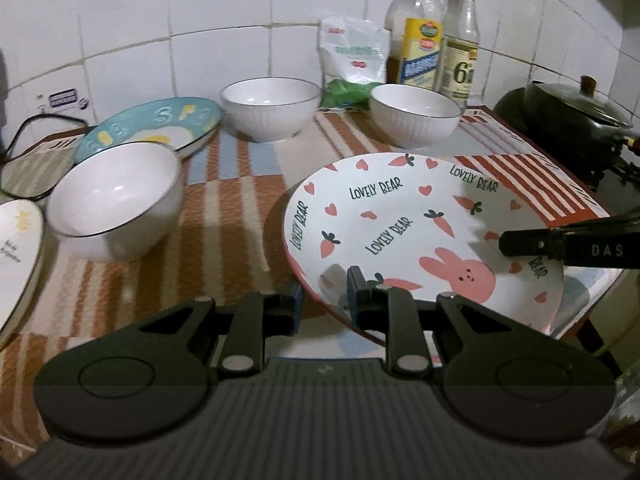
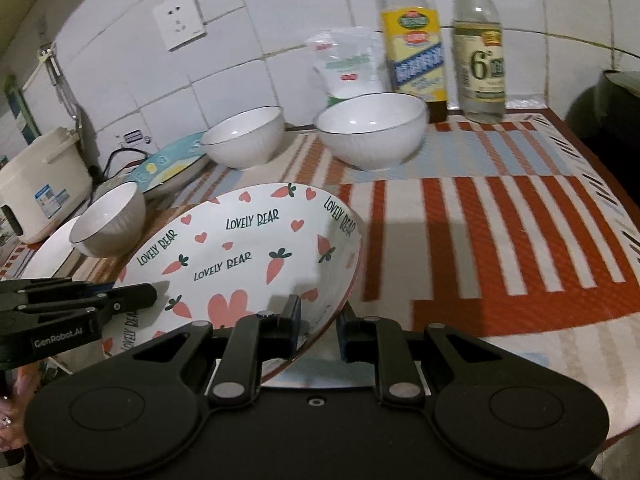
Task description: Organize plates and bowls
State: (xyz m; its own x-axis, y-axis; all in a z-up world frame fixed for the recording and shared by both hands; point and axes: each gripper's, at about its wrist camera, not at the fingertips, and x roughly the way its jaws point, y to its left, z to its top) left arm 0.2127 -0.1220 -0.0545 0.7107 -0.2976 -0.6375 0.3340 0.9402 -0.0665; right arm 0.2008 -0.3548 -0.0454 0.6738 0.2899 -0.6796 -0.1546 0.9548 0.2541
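Note:
A white plate with pink bunny, carrots and "LOVELY BEAR" print (image 1: 400,216) (image 2: 240,248) is tilted and held off the striped mat. My left gripper (image 1: 325,304) is shut on its near left rim. My right gripper (image 2: 318,330) is shut on its right rim and shows as a black finger in the left wrist view (image 1: 528,242). Three white bowls stand on the mat: one at the left (image 1: 116,196) (image 2: 108,220), one at the back middle (image 1: 270,108) (image 2: 244,136), one at the back right (image 1: 414,120) (image 2: 372,132). A blue egg-print plate (image 1: 160,124) (image 2: 172,164) lies at the back left. Another white plate (image 1: 16,256) is at the left edge.
Two oil and vinegar bottles (image 1: 416,40) (image 1: 460,48) and a white bag (image 1: 352,60) stand against the tiled wall. A dark lidded pot (image 1: 576,120) sits at the right. A rice cooker (image 2: 40,184) stands at the far left. The striped mat (image 2: 500,232) is bare at the right.

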